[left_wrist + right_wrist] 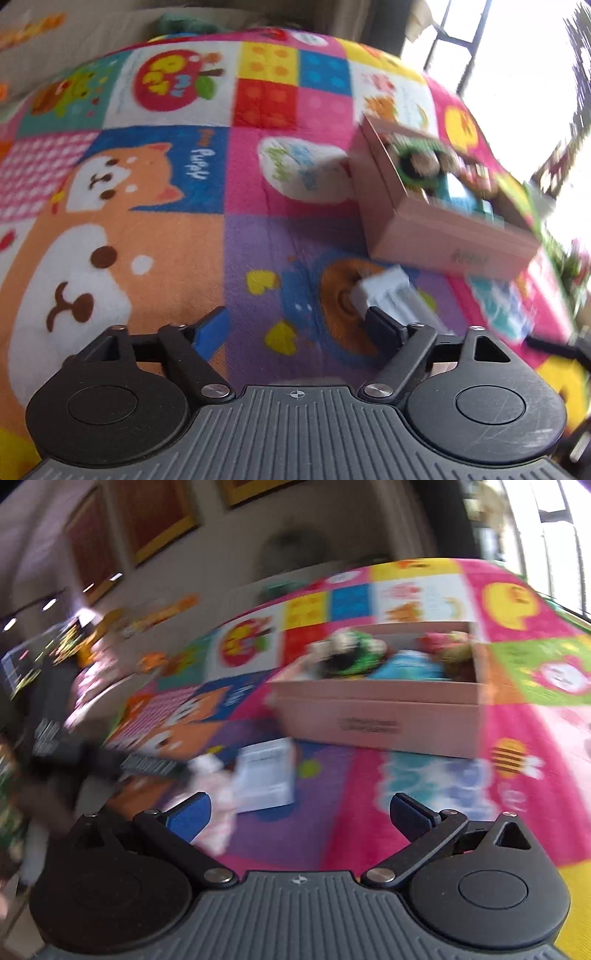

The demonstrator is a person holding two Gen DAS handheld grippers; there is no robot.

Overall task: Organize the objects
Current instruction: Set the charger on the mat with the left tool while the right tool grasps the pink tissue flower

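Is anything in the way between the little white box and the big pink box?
Nothing visible: only bare mat lies between the small white box and the pink box, which already holds toys.

left gripper [295, 325] | right gripper [301, 812] | black linkage arms | silver screws | blue-padded jaws | ribbed grey base

Pink box [376, 716] (open, toys inside) on mat; white card [264, 779] beside.
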